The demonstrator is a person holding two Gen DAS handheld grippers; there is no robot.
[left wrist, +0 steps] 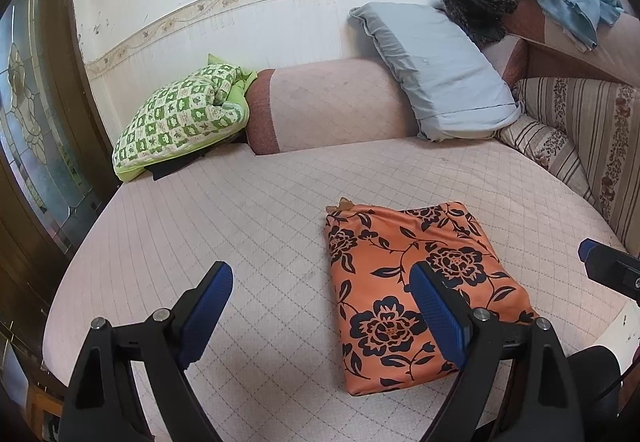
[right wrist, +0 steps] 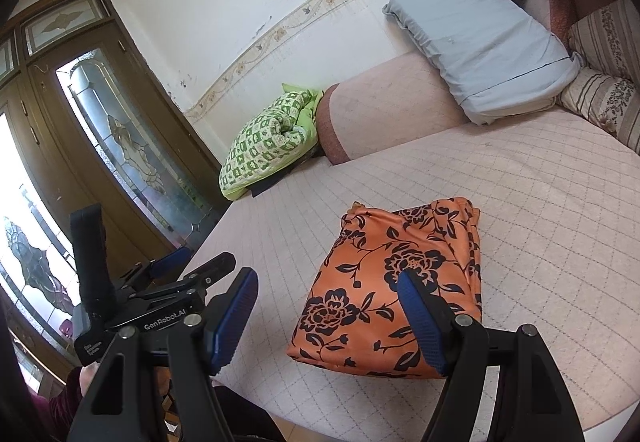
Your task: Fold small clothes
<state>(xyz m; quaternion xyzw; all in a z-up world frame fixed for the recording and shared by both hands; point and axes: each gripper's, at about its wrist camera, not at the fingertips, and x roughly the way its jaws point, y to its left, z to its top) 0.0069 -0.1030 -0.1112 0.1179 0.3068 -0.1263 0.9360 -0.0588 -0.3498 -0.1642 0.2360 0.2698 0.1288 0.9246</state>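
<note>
An orange cloth with black flowers (left wrist: 384,242) (right wrist: 400,242) lies folded into a neat rectangle on the pink quilted bed (left wrist: 240,210) (right wrist: 540,202), near its front edge. My left gripper (left wrist: 320,268) (right wrist: 196,262) hovers open just left of the cloth, with only the bedcover between its blue pads. My right gripper (right wrist: 326,276) is open too, over the cloth's near left edge, its right finger in front of the fabric. In the left wrist view only a finger (left wrist: 600,258) of the right gripper shows, at the right edge. Neither gripper holds anything.
A green checked quilt (left wrist: 180,118) (right wrist: 268,138) sits at the bed's far left, beside a pink bolster (left wrist: 332,106). A grey-blue pillow (left wrist: 436,74) (right wrist: 488,42) and striped cushions (left wrist: 580,122) line the back right. A wooden door with stained glass (right wrist: 132,146) stands left.
</note>
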